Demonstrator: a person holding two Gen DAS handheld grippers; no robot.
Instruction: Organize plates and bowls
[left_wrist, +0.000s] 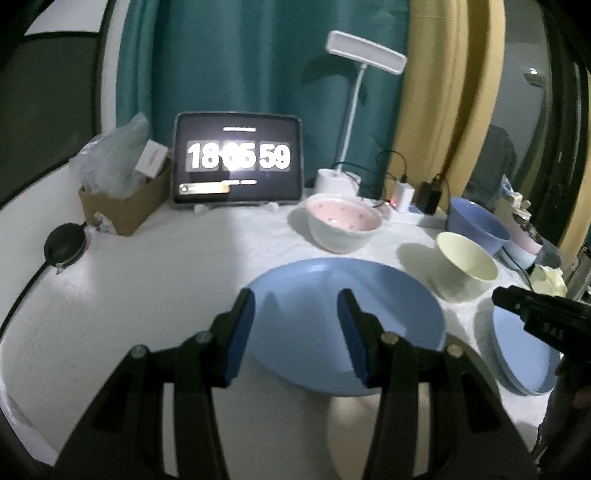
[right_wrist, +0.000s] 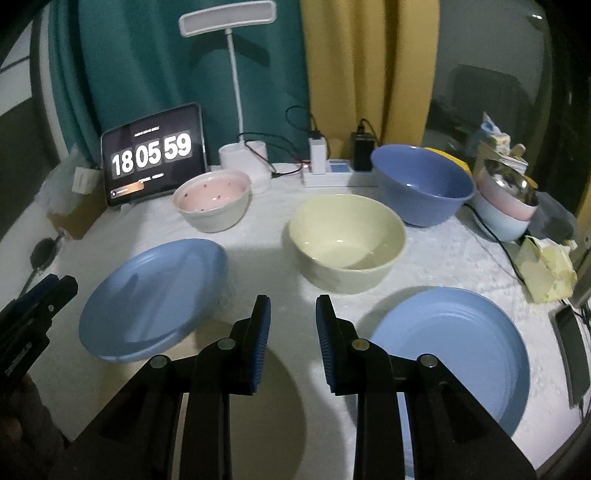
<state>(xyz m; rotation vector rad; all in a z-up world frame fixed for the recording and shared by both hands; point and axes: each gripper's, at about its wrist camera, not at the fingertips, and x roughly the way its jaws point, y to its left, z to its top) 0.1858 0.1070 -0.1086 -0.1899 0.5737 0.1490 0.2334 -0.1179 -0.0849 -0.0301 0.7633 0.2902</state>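
White tablecloth, dishes spread out w/ gaps so you can grab each. Your left gripper (left_wrist: 295, 310): part open, empty, over left blue plate (left_wrist: 347, 325). Right gripper (right_wrist: 293, 317): narrower gap, empty, btwn both plates; cream bowl (right_wrist: 347, 240) just ahead.

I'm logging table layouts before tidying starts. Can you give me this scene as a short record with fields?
plates: two blue, left plate and right plate, apart
bowls: pink bowl, cream bowl, blue bowl, all upright
stack: more bowls at far right
left tool: open, empty, over left plate
right tool: open, empty, between plates
surface: white table
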